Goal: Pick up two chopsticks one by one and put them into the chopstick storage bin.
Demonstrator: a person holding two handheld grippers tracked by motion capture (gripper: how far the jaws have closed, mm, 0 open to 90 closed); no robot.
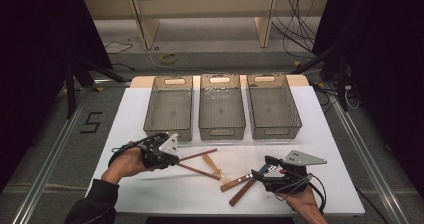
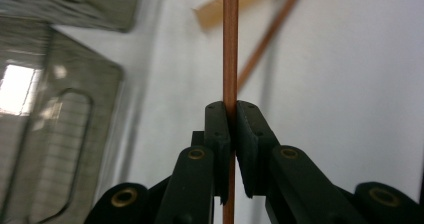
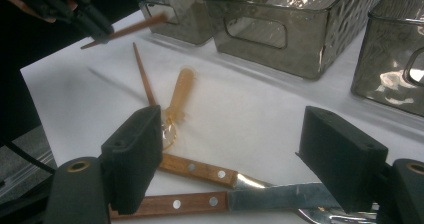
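Two grippers I run | left gripper point(image 2: 231, 115): clamped on thin reddish-brown wooden chopstick point(image 2: 230, 44) | right gripper point(image 3: 232, 156): jaws wide apart, empty, over two wooden-handled knives point(image 3: 200, 170)

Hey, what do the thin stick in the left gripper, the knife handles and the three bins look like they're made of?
Stick: probably wood or bamboo, reddish-brown, smooth and slim, clamped in the left gripper.
Knife handles: likely varnished wood, brown grain with round metal rivets; the blades look like bright steel.
Bins: apparently translucent smoky-grey plastic, glossy, with a fine textured pattern and cut-out handles.
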